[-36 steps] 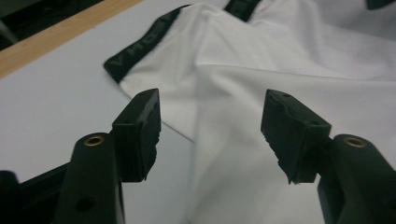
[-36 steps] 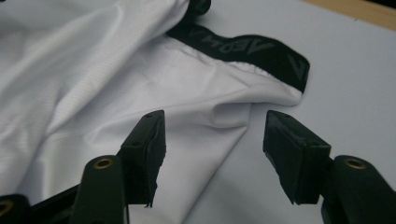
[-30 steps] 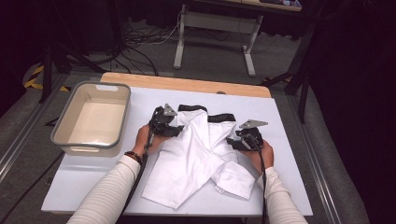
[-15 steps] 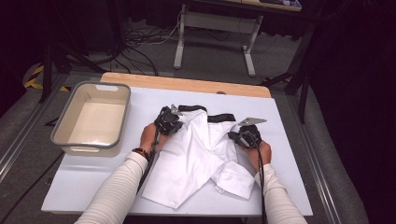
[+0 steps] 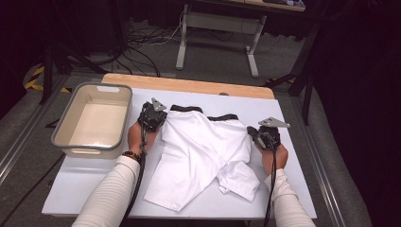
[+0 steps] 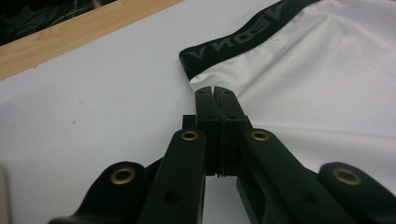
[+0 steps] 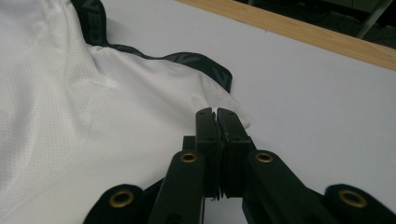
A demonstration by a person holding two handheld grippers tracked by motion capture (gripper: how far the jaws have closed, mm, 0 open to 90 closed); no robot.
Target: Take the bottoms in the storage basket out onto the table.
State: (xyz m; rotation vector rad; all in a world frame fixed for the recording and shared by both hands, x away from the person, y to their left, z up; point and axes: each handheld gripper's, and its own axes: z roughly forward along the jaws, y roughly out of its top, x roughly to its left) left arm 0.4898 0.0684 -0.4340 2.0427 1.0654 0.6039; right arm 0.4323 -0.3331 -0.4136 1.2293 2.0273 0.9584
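Two grippers clamp one garment on the white table (image 5: 85,184). White shorts (image 5: 203,156) with a black waistband (image 5: 222,117) lie spread at the table's centre, right of the beige tub (image 5: 92,142). Left gripper (image 6: 215,91): jaws have just closed, pinching the fabric edge below the waistband. Right gripper (image 7: 215,113): jaws likewise closed on the opposite edge.

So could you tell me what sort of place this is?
Probably a lab or recording studio: a white-topped table ringed by black curtains, loose cables on the grey floor, and a person working hand-held grippers.
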